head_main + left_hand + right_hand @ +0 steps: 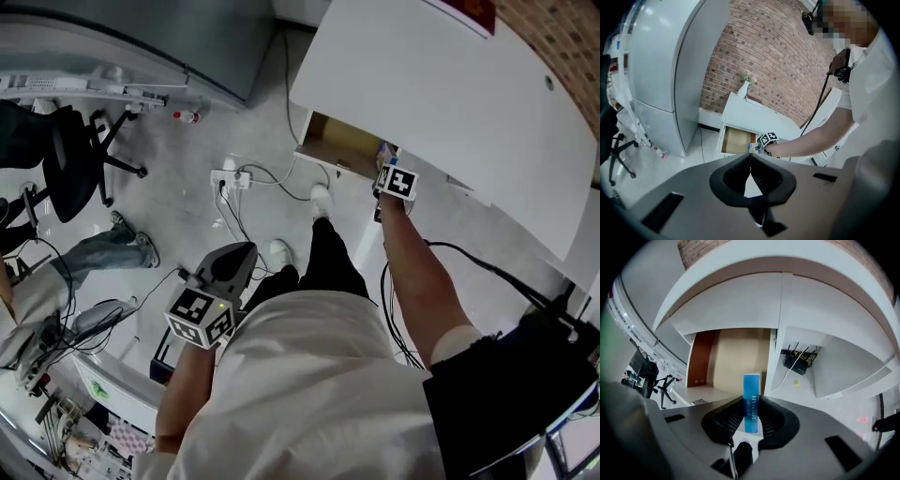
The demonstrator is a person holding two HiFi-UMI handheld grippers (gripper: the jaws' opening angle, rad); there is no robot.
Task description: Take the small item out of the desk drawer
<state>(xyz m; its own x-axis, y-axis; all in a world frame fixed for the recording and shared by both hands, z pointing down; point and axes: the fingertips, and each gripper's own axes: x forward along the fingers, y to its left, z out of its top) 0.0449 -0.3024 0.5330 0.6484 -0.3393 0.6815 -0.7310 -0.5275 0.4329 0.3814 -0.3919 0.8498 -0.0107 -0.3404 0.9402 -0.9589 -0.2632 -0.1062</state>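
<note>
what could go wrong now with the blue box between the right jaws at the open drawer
The blue box stands tall above the jaws of the right gripper, pinched only at its lower part, so it may tilt or drop into the drawer. Lifting could also knock it on the desk top overhanging the drawer.

A black office chair stands on the grey floor, near a white power strip with cables. A small bottle lies nearby. A white vase stands before the brick wall.
</note>
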